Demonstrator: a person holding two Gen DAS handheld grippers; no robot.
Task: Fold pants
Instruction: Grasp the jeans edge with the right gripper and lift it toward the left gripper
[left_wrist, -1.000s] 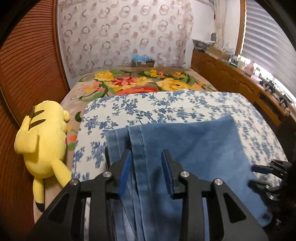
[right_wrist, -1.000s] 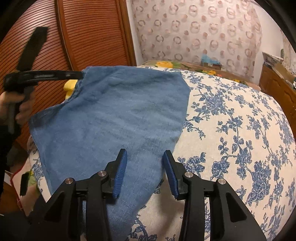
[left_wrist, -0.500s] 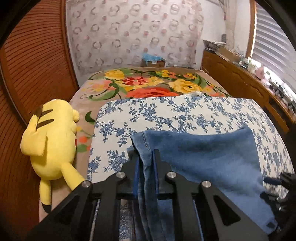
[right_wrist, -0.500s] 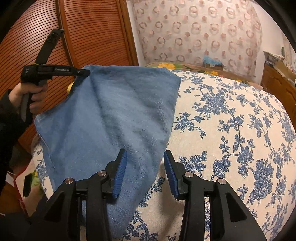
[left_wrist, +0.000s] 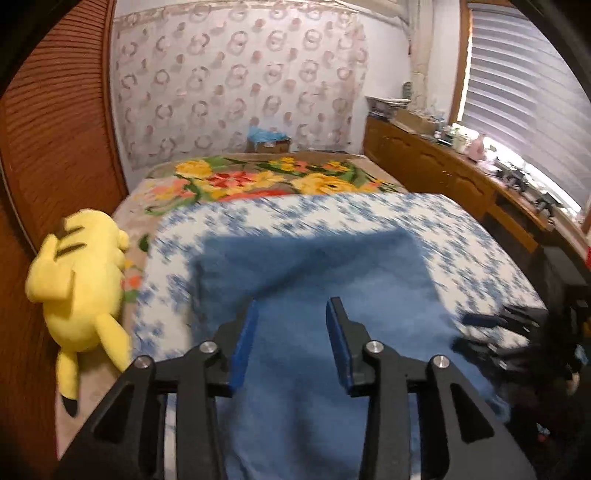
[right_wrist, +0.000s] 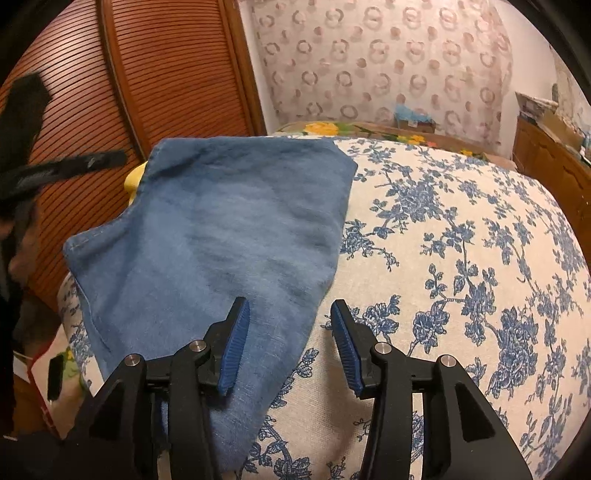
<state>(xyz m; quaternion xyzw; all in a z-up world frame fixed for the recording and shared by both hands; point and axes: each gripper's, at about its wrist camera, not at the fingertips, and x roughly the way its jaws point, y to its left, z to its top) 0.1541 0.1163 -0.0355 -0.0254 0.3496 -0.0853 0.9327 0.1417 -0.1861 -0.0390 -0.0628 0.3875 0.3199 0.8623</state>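
Left wrist view, blurred: left tongs (left_wrist: 290, 343) spread above the folded pants (left_wrist: 314, 295), gripping nothing. The pants lie flat on the bed's blue-flowered sheet (right_wrist: 461, 240), near its left edge, long axis running from the tongs toward the far wall. Right tongs (right_wrist: 286, 347) are spread too, straddling the pants' right edge.
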